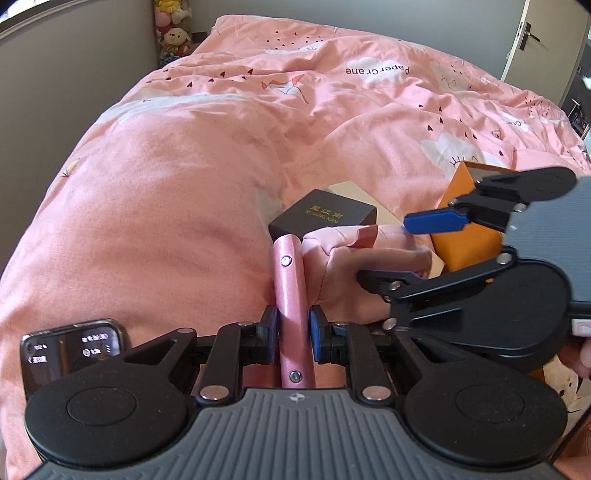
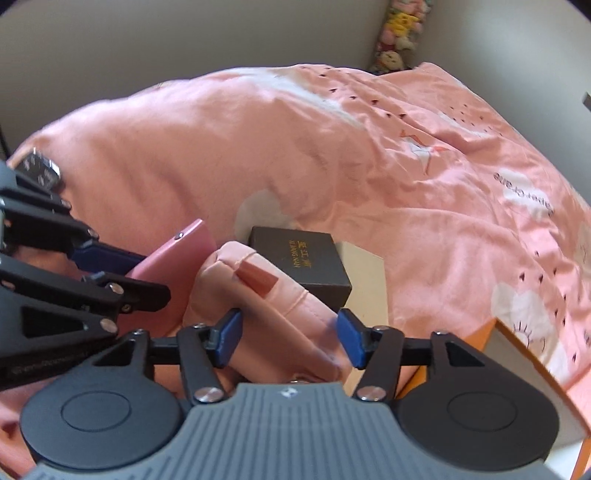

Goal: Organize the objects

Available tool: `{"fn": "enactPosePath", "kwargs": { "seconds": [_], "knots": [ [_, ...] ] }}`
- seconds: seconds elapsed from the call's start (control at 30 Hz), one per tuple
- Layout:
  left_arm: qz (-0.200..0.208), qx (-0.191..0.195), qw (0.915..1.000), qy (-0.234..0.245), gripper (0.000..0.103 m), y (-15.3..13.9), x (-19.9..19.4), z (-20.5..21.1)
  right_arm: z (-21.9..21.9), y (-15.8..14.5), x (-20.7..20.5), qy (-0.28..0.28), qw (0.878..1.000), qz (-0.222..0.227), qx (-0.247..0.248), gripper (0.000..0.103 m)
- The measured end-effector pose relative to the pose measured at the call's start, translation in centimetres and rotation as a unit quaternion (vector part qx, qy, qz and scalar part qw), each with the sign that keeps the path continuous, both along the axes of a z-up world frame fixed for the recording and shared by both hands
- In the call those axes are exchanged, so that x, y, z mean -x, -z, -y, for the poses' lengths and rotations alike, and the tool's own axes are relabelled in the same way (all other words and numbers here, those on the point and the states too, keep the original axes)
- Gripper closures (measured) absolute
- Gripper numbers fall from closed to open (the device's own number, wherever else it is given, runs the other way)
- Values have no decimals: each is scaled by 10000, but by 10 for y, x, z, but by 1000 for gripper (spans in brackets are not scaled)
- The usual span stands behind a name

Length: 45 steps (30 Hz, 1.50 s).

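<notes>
My left gripper (image 1: 293,328) is shut on a stiff pink bar with two screws (image 1: 290,280), which stands up between its blue pads. Joined to the bar is a soft pink fabric pouch (image 1: 343,251) with a brown label (image 2: 256,280). My right gripper (image 2: 290,338) is open, its blue pads on either side of the pouch (image 2: 266,306) without pinching it. In the left wrist view the right gripper (image 1: 388,251) reaches in from the right. In the right wrist view the left gripper (image 2: 136,275) holds the bar (image 2: 181,247) at the left.
A black box with gold lettering (image 1: 325,216) lies just beyond the pouch on a white box (image 2: 365,288). An orange box (image 1: 465,236) stands to the right. All rest on a rumpled pink duvet (image 1: 184,166). Plush toys (image 1: 173,33) fill the far corner.
</notes>
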<state>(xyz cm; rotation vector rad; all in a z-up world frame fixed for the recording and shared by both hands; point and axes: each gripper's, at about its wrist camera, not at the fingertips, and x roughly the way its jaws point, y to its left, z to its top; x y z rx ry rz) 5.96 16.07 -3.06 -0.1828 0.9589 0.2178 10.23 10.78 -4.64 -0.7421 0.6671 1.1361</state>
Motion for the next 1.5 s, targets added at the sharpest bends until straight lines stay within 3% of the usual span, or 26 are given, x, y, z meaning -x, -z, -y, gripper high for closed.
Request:
{"fn": "enactPosePath", "kwargs": {
  "seconds": [0.1,0.27,0.53,0.83,1.13,1.33,1.4,1.5],
  "knots": [
    [19,-12,10000,9,83,2,2,1,-1,8,-2,-154,9997,148,125,37],
    [52,102,9999,-49,83,2,4,-4,5,8,5,-184,9987,373,310,59],
    [55,193,9997,137,83,1,6,5,32,-4,21,-73,9980,381,508,67],
    [51,134,9996,232,83,3,5,16,53,-10,14,631,9934,-830,480,69],
    [71,340,9994,-56,84,15,-3,6,57,-13,1,612,9885,-1376,157,70],
    [88,467,9986,-213,84,17,-5,-2,62,-24,1,402,9788,-2010,-54,83],
    [90,463,9987,-203,83,17,-5,0,62,-23,2,436,9796,-1960,-31,82],
    [87,407,9991,-97,83,17,-5,4,57,-13,-2,557,9822,-1794,8,73]
  ]
}}
